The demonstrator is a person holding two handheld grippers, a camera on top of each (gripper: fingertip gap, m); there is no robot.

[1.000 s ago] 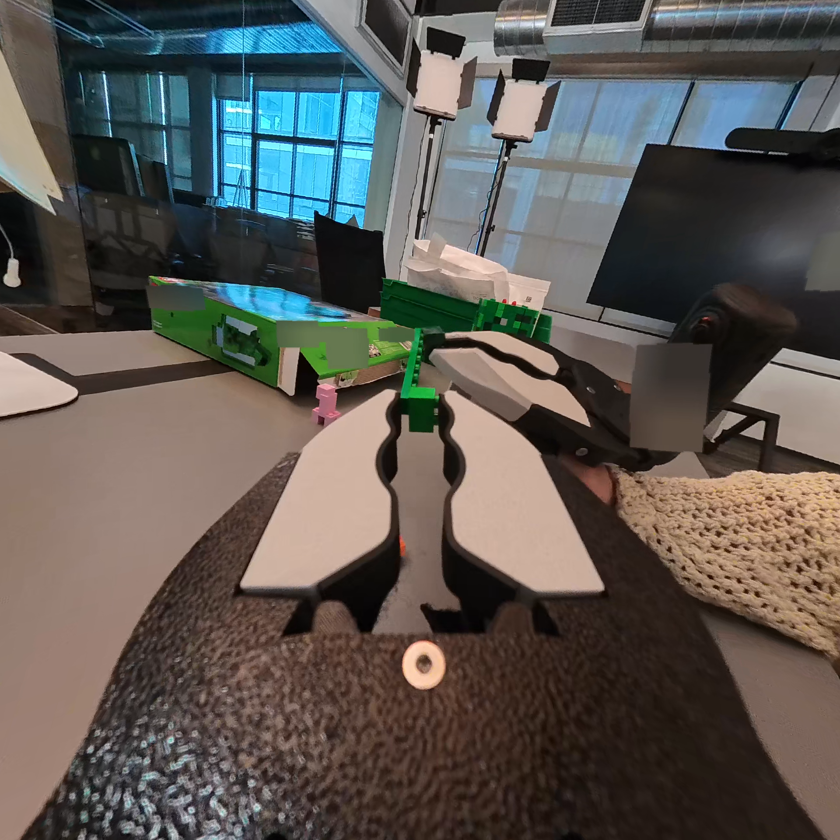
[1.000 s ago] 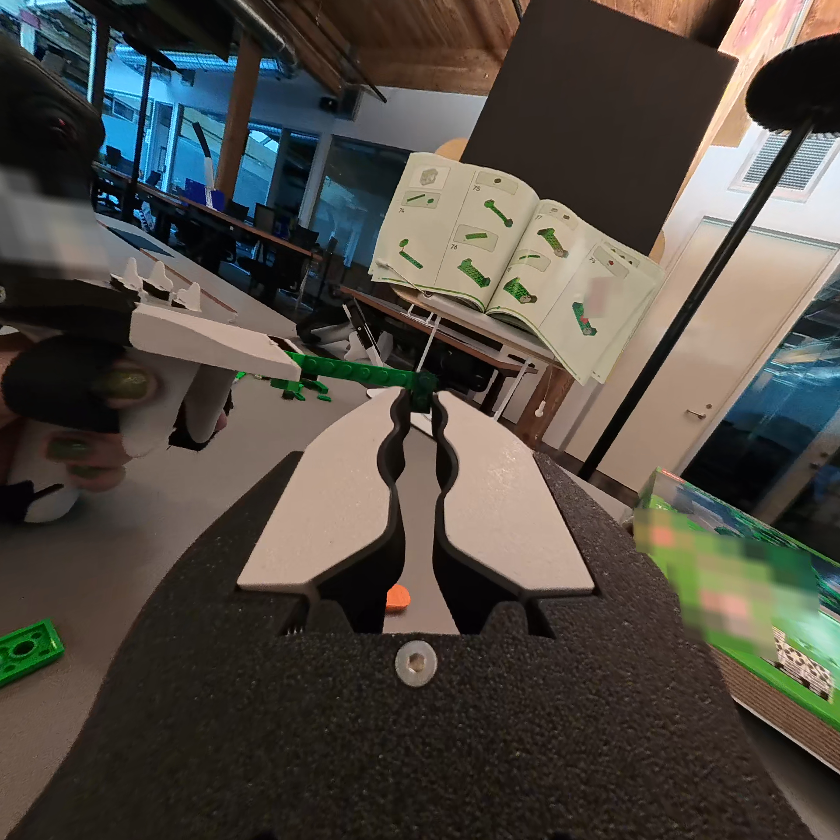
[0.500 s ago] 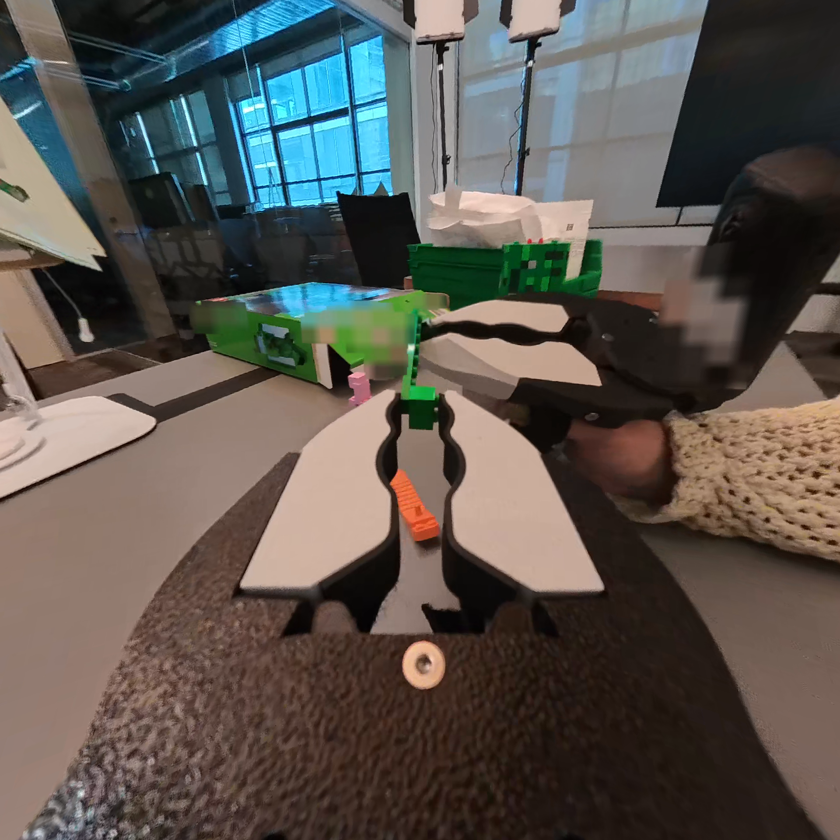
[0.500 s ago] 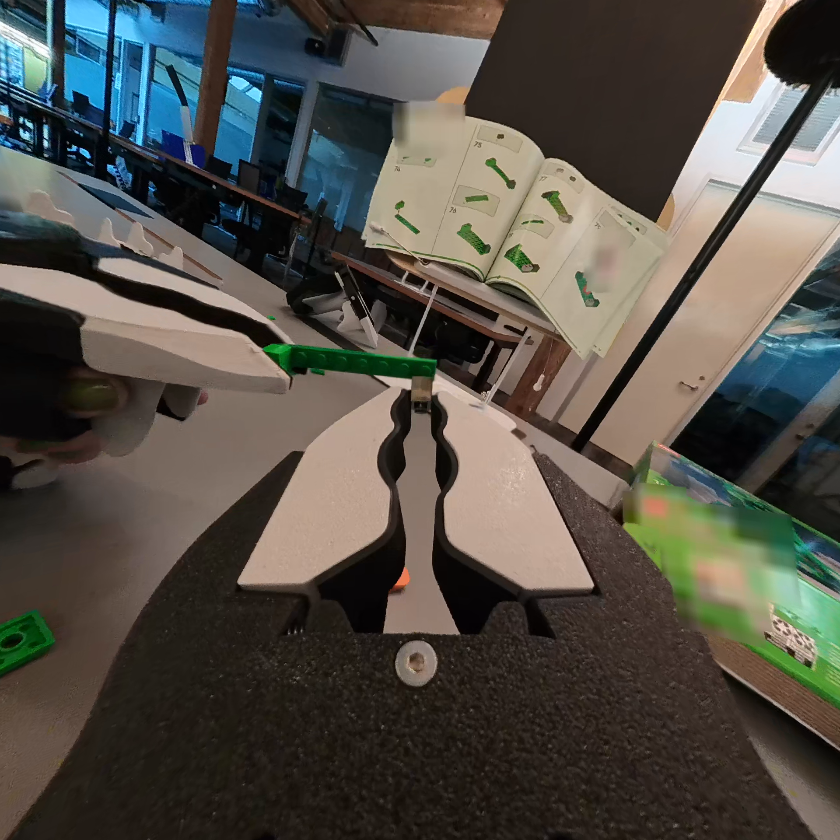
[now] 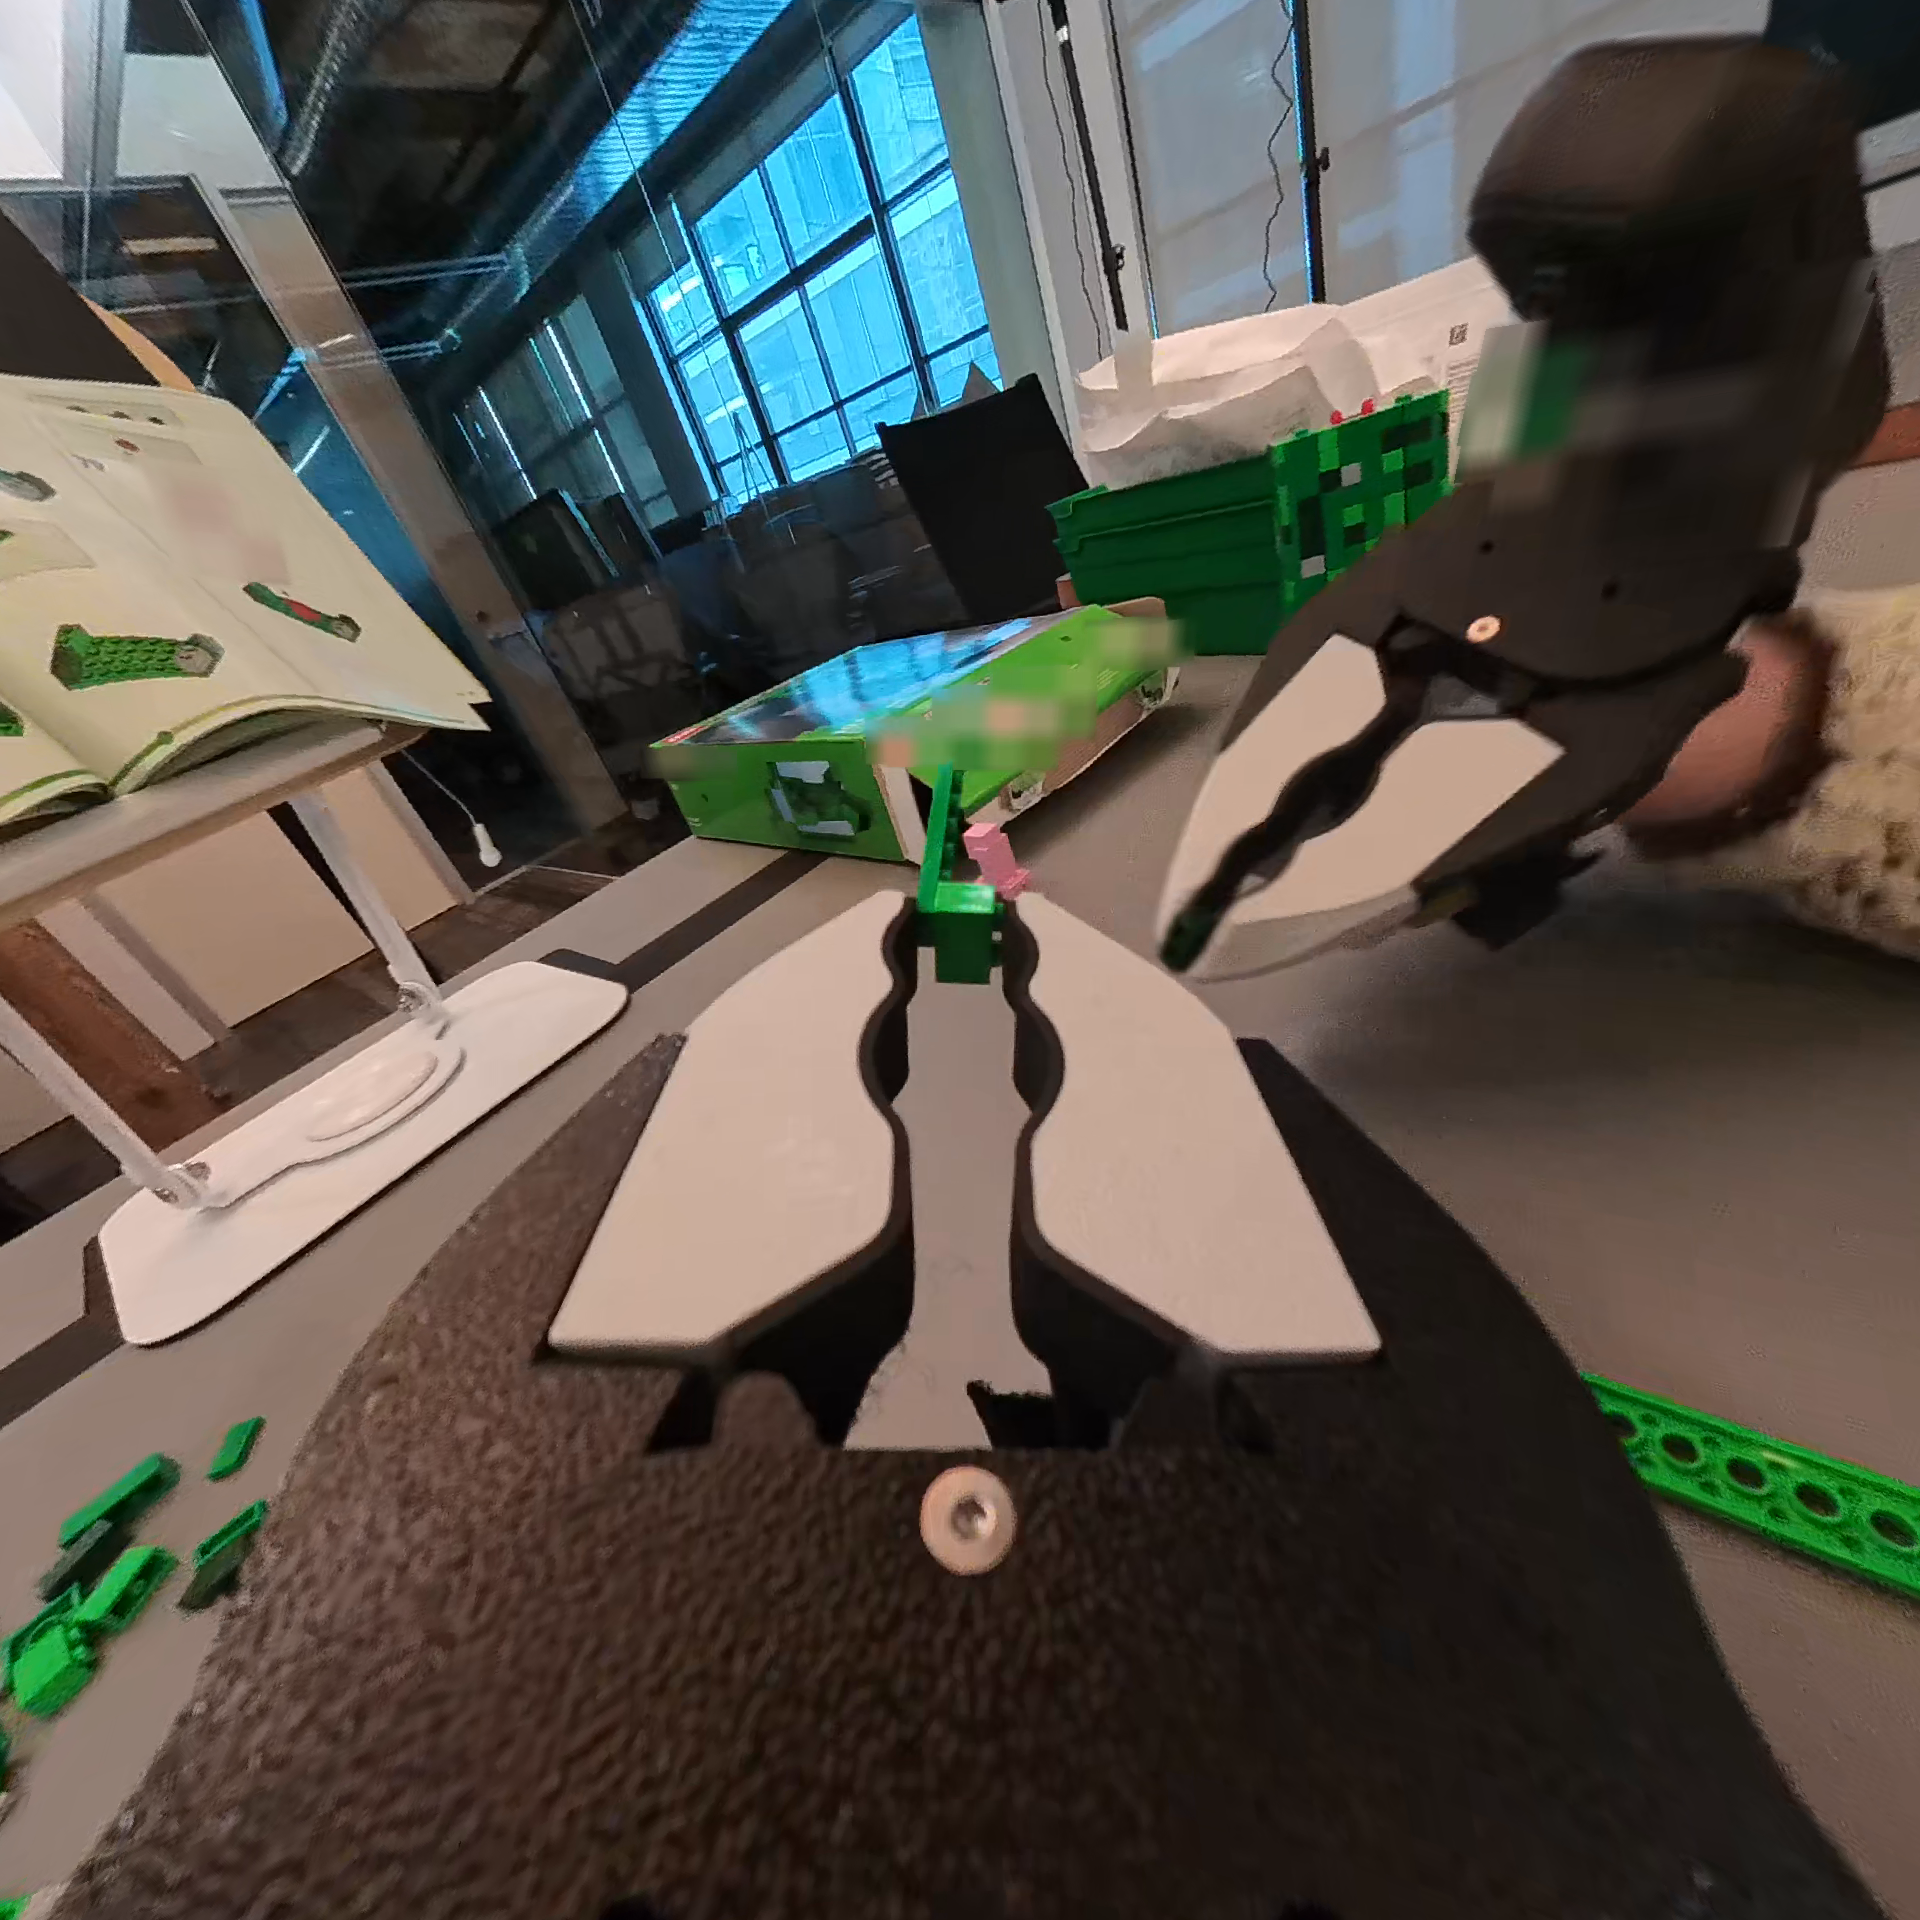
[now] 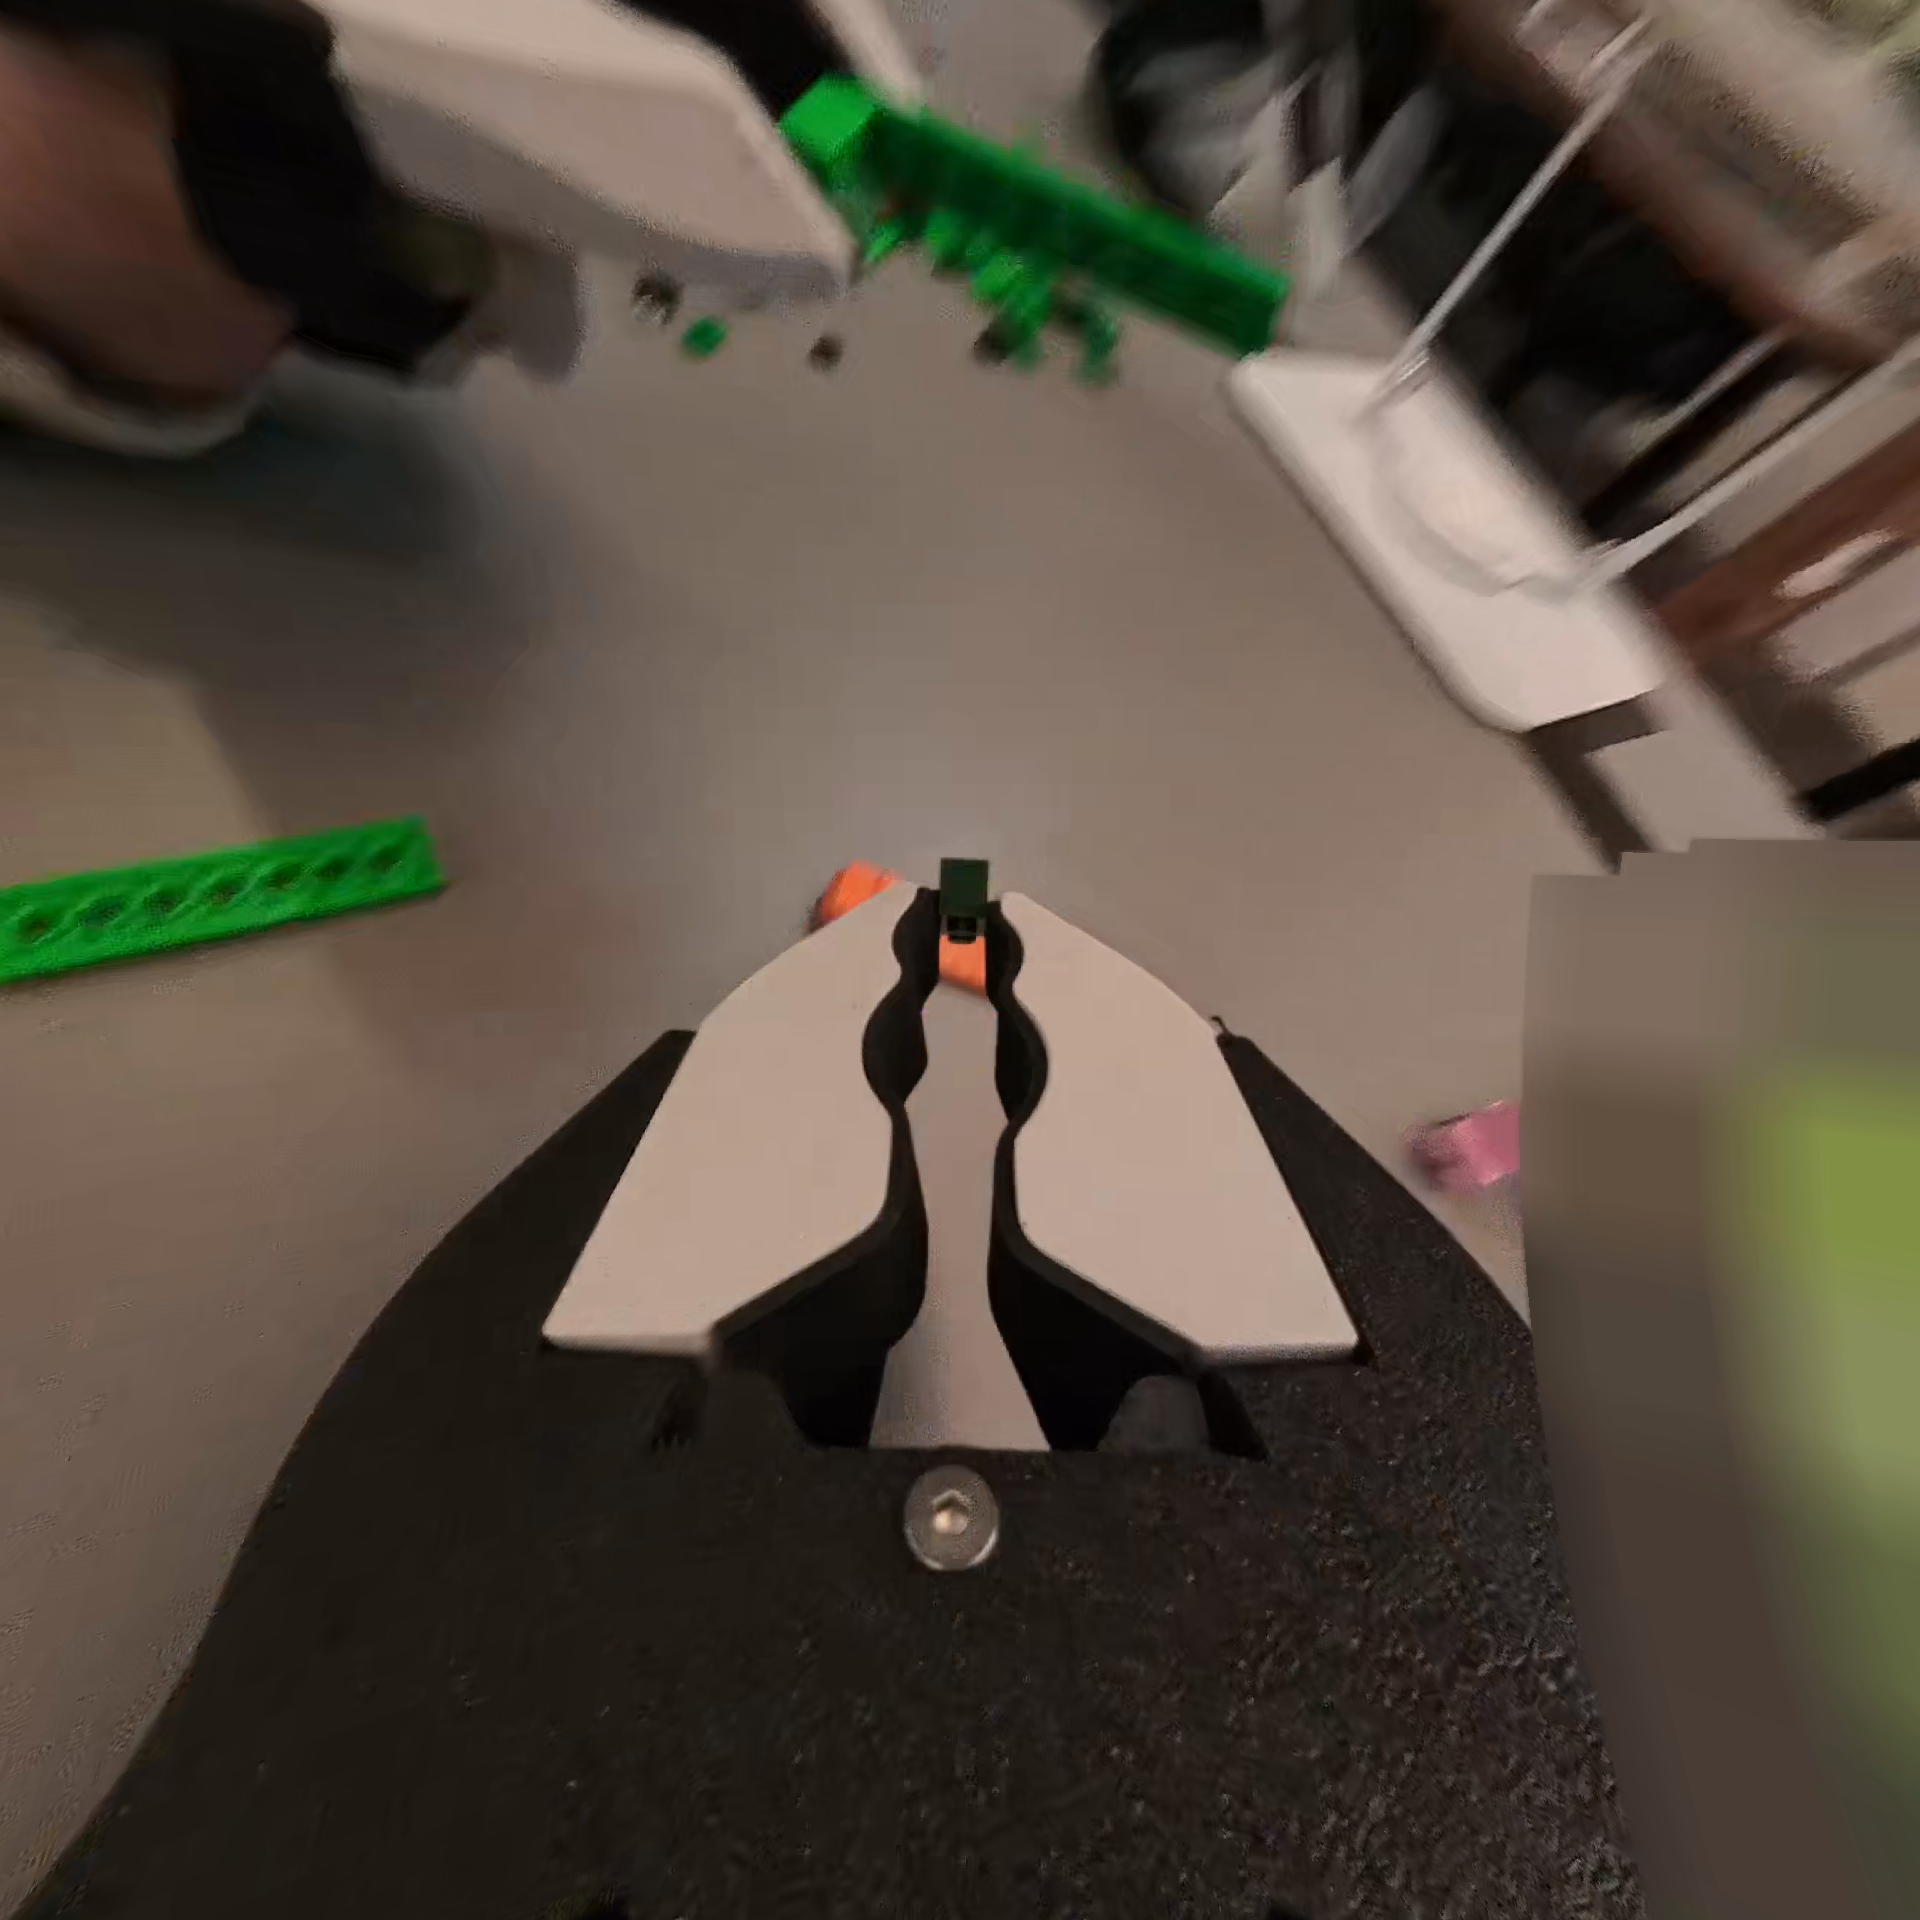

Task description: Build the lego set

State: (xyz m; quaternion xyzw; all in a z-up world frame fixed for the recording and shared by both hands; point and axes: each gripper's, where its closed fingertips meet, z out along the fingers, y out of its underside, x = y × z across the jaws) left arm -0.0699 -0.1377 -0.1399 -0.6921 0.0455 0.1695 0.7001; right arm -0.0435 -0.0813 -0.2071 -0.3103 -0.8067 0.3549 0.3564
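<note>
Left gripper [image 5: 961, 935]: fingers narrow, clamped on the near end of a green bar [image 5: 943, 831], which runs forward past the tips, clear of the table [image 5: 1558, 1143].

Right gripper [image 6: 964, 906]: fingers nearly closed, pinching a small dark green piece [image 6: 963, 883] at the very tips. In the left wrist view it hangs to the right of the bar, tips angled down, well apart from it — open air between.

Under the right tips an orange piece [image 6: 961, 961] lies on the table, touching or just below them; blur prevents telling which.

Right of the bar's line, a long holed green plate [image 5: 1766, 1486] lies flat, with bare table around it. Just beyond the bar stands a pink piece [image 5: 992, 854], then the green box [image 5: 831, 769]. Left of the bar sits a white stand base [image 5: 343, 1122] carrying the open booklet [image 5: 156, 613]; loose green pieces [image 5: 114, 1558] are scattered near it — the left margin is crowded. The right wrist view is motion-blurred.
</note>
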